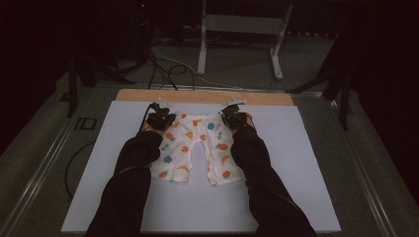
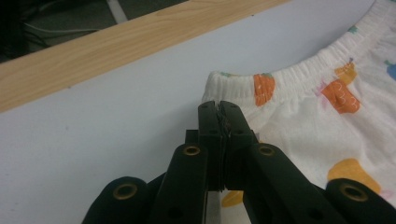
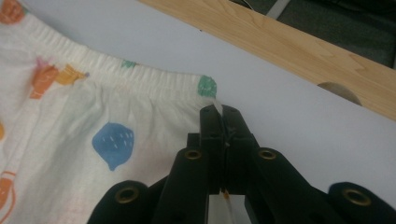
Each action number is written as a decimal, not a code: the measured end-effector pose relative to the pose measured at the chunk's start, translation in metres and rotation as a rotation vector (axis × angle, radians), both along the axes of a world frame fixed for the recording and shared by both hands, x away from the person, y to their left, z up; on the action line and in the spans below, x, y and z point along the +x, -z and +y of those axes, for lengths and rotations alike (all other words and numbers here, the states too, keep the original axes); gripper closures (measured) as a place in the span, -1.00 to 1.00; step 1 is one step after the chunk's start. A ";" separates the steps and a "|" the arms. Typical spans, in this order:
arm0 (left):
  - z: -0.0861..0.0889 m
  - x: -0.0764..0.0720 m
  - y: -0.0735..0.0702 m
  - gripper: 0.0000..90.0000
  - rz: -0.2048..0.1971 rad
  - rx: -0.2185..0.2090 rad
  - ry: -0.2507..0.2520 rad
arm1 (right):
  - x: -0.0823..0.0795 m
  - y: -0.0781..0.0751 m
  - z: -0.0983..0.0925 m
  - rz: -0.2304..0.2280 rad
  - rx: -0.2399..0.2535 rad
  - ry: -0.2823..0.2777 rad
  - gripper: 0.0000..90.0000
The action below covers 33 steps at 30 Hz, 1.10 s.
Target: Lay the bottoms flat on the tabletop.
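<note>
A small pair of white pants (image 1: 197, 143) printed with orange, blue and green fruit lies flat on the white board (image 1: 296, 173), waistband at the far side and legs toward me. My left gripper (image 1: 160, 118) sits at the waistband's left corner. In the left gripper view its jaws (image 2: 219, 106) are closed together with the corner of the pants (image 2: 303, 107) running into their tips. My right gripper (image 1: 234, 118) is at the other corner. There its jaws (image 3: 220, 111) pinch a white sliver of the pants (image 3: 93, 107) beside a green print.
A wooden strip (image 1: 207, 96) borders the board's far edge, seen close in both gripper views (image 2: 93, 51) (image 3: 303, 46). Beyond it the floor holds cables (image 1: 163, 69) and a white metal stand (image 1: 242, 24). Black-sleeved forearms cover the pants' outer edges.
</note>
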<state>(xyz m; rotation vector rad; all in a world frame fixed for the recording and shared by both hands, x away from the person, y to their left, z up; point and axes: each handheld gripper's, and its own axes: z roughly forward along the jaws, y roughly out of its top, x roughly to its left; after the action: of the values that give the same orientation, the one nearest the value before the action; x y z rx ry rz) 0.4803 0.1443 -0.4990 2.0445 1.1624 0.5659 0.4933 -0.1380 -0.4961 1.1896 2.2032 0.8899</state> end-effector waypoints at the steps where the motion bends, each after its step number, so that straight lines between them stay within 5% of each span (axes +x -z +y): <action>1: 0.001 0.000 0.000 0.99 0.002 0.002 -0.003 | 0.000 0.000 0.001 0.003 0.002 -0.001 0.92; 3: 0.003 0.000 0.001 0.91 -0.008 -0.008 -0.014 | 0.001 0.001 0.000 0.001 0.002 0.011 0.61; 5: 0.002 0.001 0.002 0.44 0.013 -0.005 -0.026 | 0.002 0.001 0.000 0.014 0.020 0.019 0.35; 9: 0.000 0.001 -0.001 -0.18 0.038 -0.032 -0.029 | 0.001 -0.002 -0.003 0.019 0.056 0.028 -0.15; 17: 0.000 -0.005 -0.010 -0.84 0.098 -0.102 0.070 | -0.005 -0.007 -0.002 0.039 0.101 -0.021 -0.72; 25: 0.008 -0.020 -0.028 -0.98 0.082 -0.129 0.125 | -0.018 -0.019 -0.003 0.022 0.166 -0.095 -0.78; 33: 0.016 -0.040 -0.041 -0.99 0.070 -0.152 0.192 | -0.029 -0.027 -0.005 0.017 0.135 -0.171 -0.78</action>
<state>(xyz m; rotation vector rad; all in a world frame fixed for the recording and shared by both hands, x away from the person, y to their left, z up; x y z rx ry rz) 0.4398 0.1606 -0.4576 2.0290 1.0025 0.3054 0.4638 -0.1435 -0.4689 1.0830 2.3169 1.1172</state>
